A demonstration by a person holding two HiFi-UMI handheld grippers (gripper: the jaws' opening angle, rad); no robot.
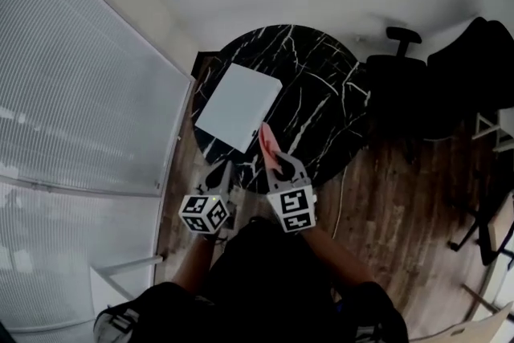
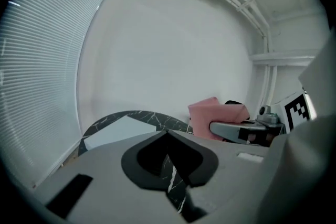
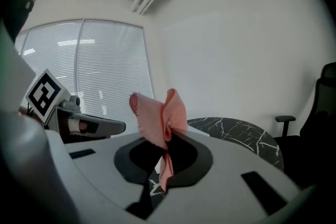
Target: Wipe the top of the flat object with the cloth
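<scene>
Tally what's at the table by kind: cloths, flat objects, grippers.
Cloths: 1, the pink cloth, pinched in the right gripper.
Flat objects: 1, the white flat object, lying on the black marble table.
Grippers: 2, the right gripper and the left gripper, which is shut on nothing.
Total: 4.

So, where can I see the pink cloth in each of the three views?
Head view: pink cloth just below centre, shut in the right gripper, over the near edge of the marble table.
Left gripper view: right of centre.
Right gripper view: centre, between the jaws.
Shared landmark: the marble table.
</scene>
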